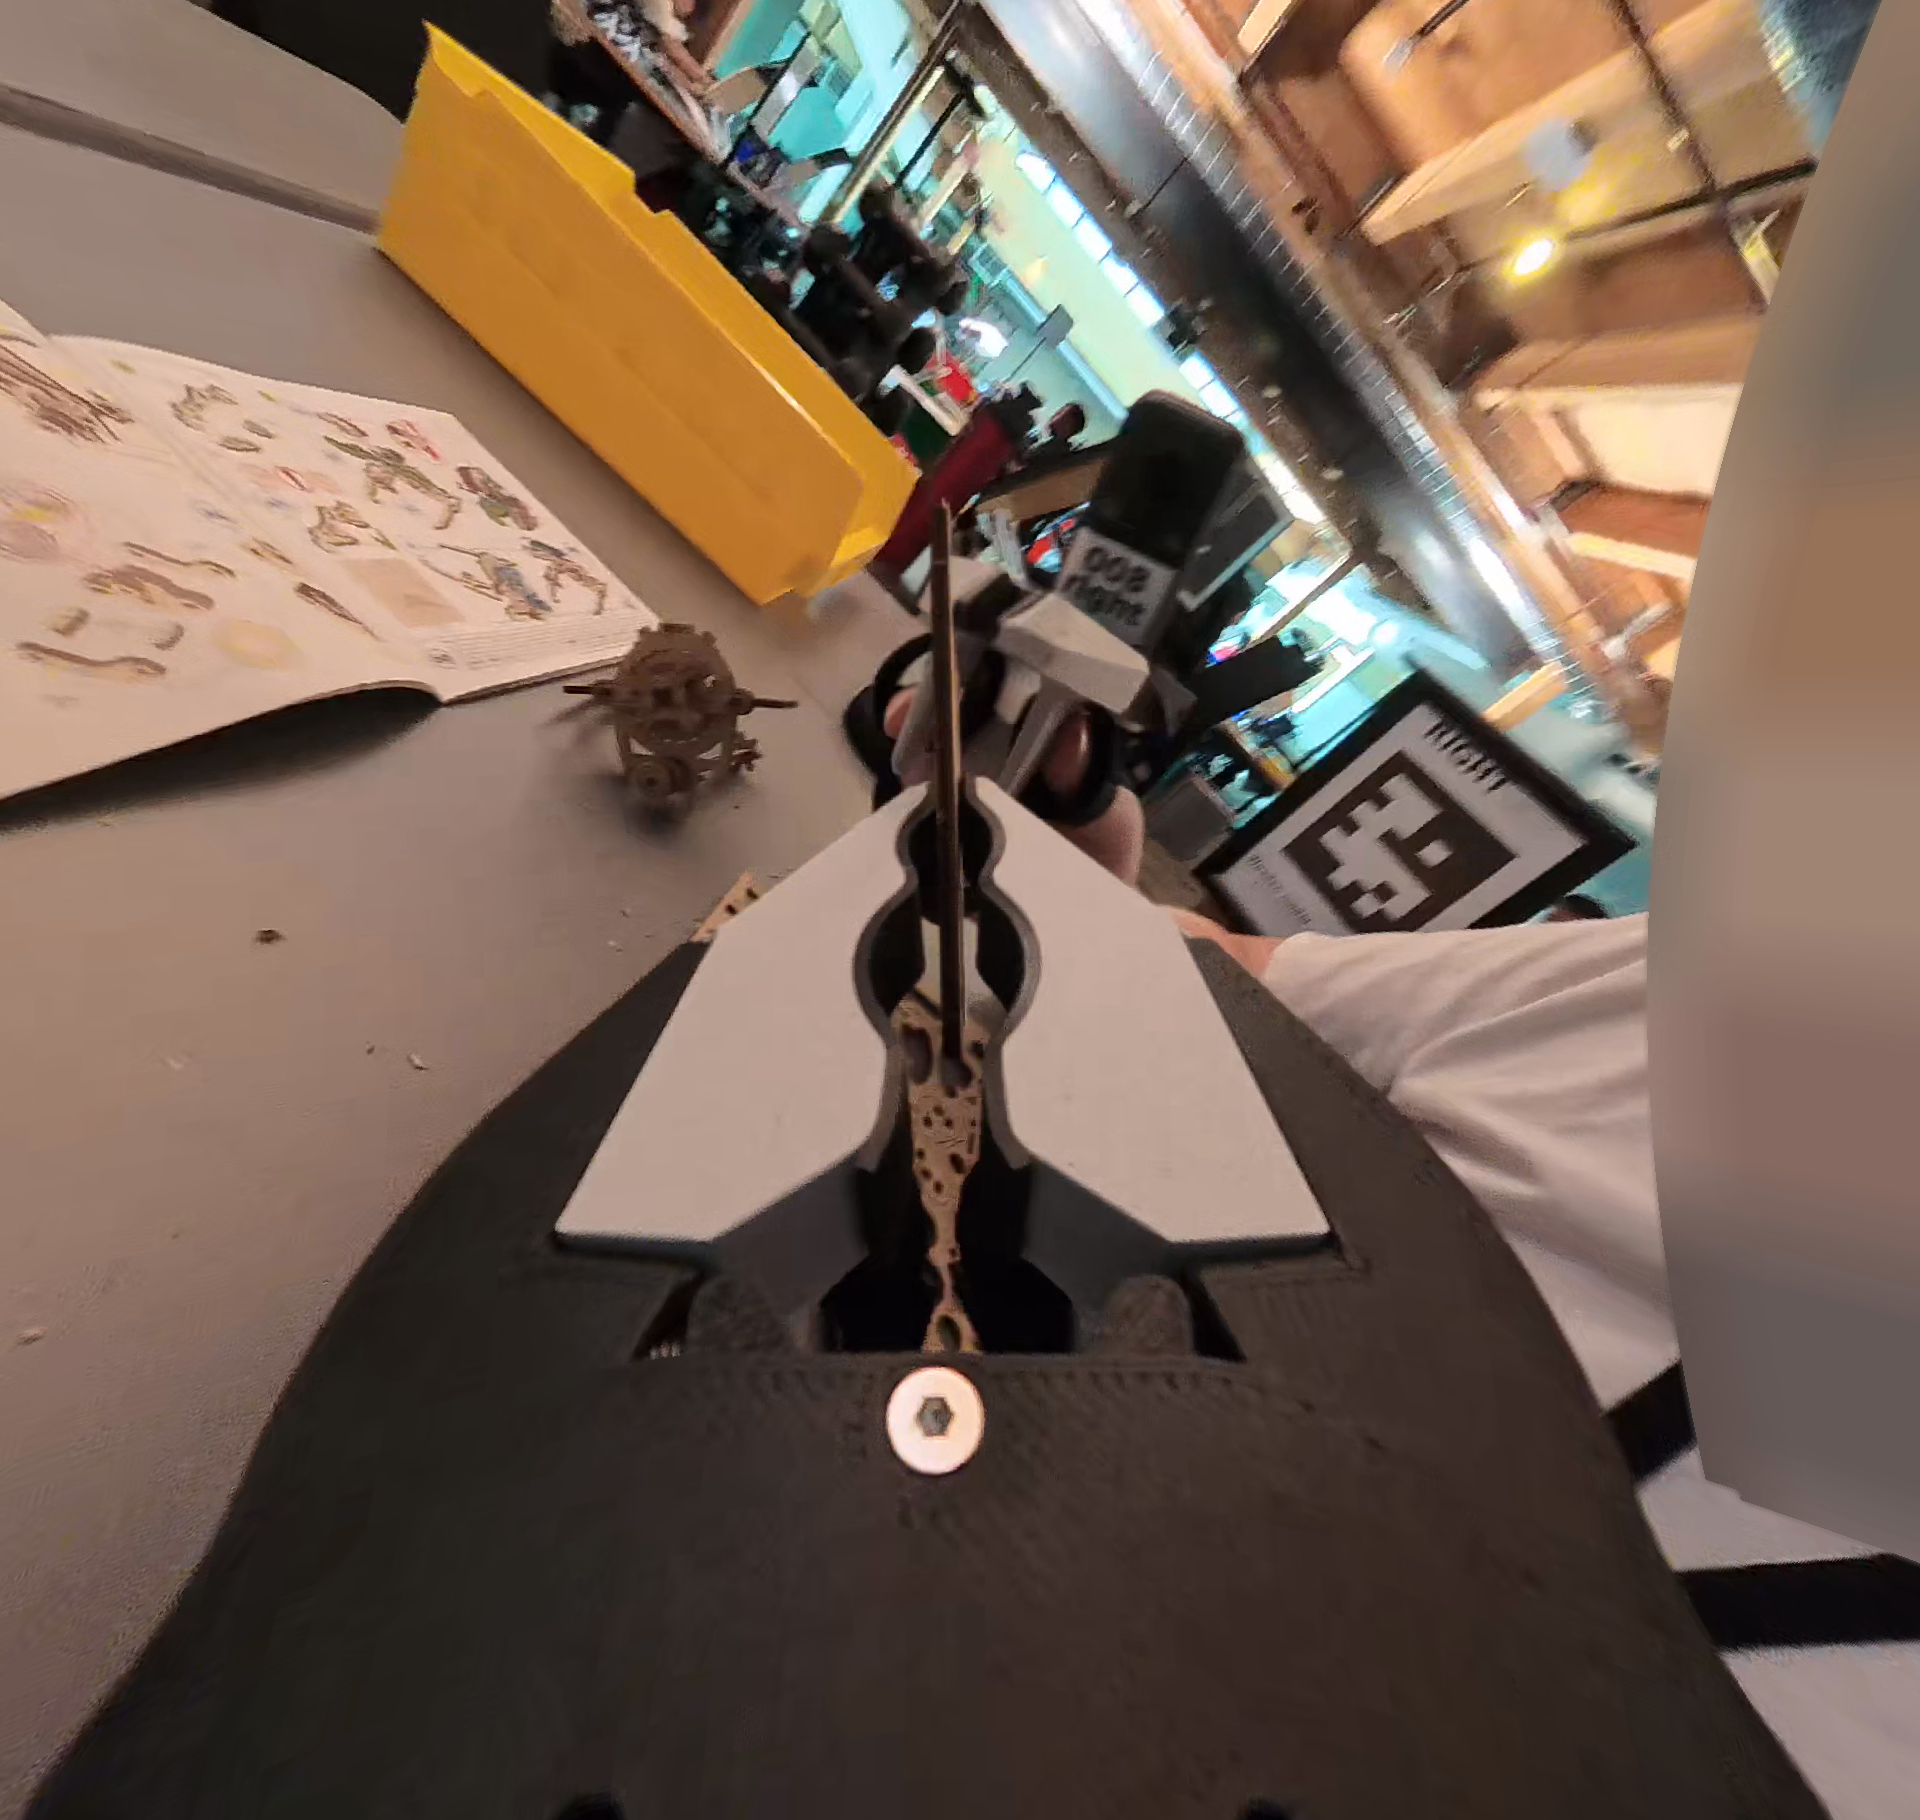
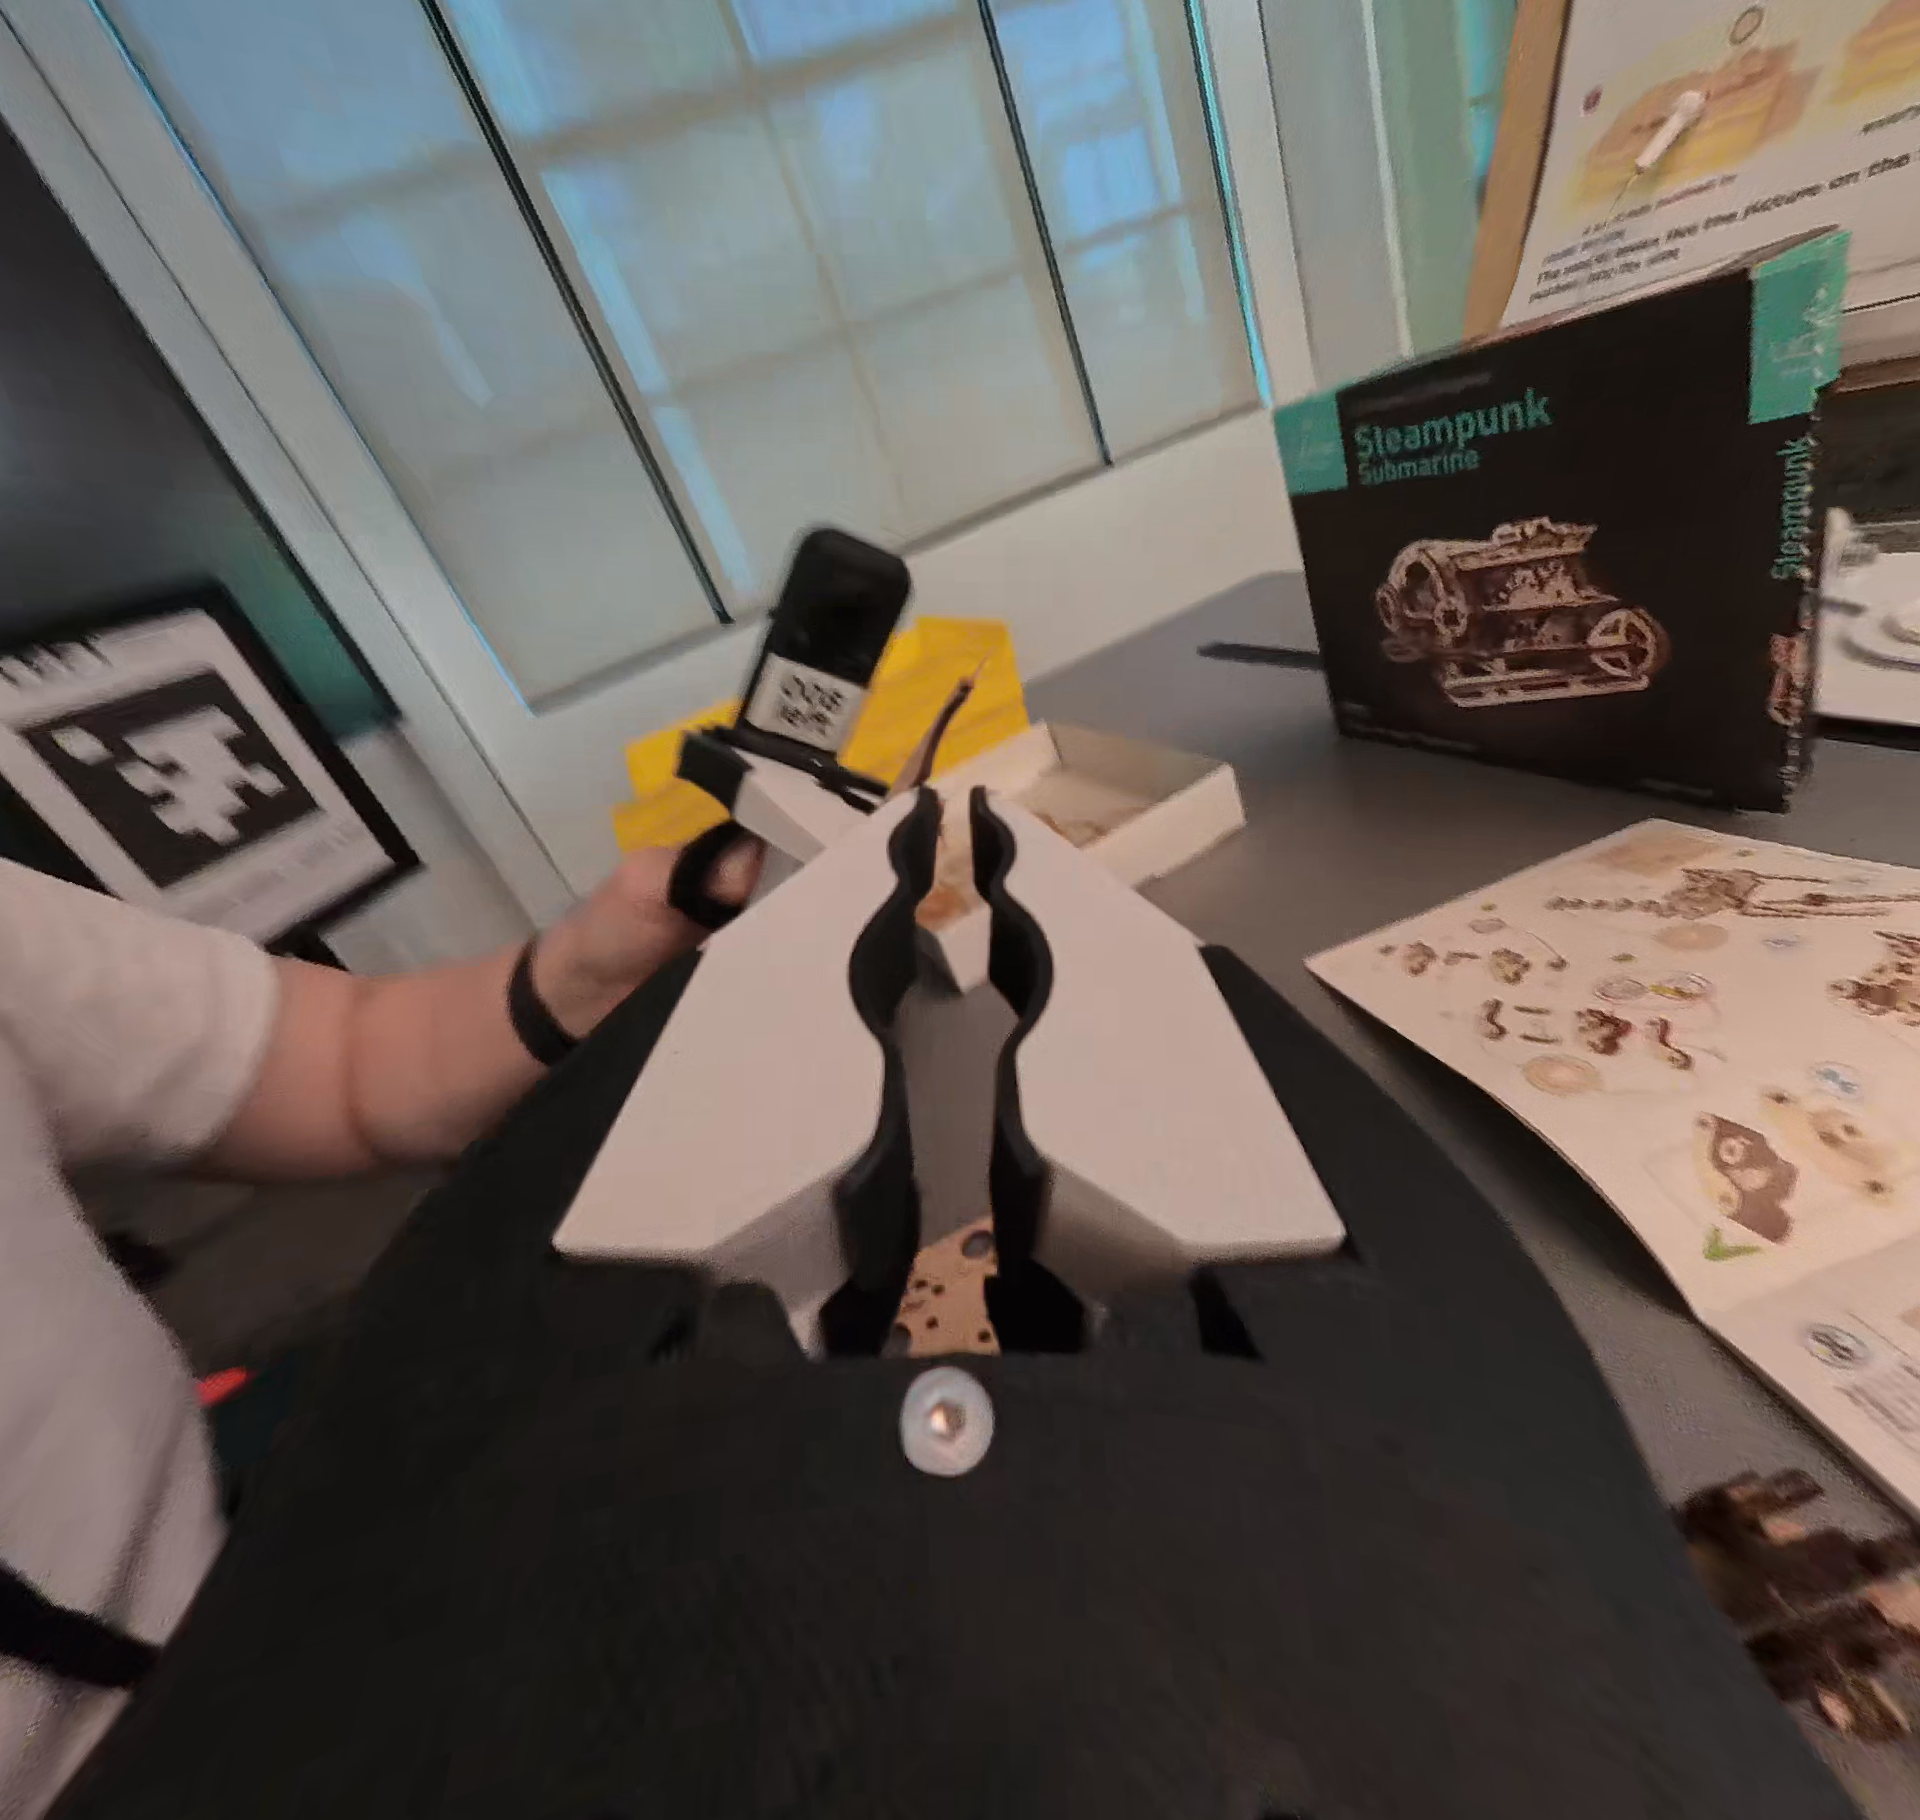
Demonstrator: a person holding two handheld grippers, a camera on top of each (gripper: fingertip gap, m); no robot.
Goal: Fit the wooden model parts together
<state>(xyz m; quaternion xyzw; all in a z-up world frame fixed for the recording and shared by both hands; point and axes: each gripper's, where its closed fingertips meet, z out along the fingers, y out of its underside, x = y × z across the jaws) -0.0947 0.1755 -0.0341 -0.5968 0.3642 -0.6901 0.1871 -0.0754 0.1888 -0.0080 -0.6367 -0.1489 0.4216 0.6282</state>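
Here, by size:
Bench [image 1: 312, 939]: carried the half-built wooden model [image 1: 675, 716], just beside the open booklet [image 1: 260, 544].
Left claw [image 1: 943, 814]: clamped edge-on around a thin wooden strip [image 1: 943, 648]; light, brittle, best held low.
Right claw [image 2: 956, 804]: slightly parted, tips empty.

wooden model [image 2: 1813, 1604] blurred, cut by right edge, booklet [image 2: 1662, 1022] cropped

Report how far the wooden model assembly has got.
Done: a small geared sub-assembly stands on the table beside the open instruction booklet. In hand: the left gripper is shut on a thin flat wooden part, seen edge-on; the right gripper is open a little and grips nothing. Left: that part is not yet joined to the sub-assembly.
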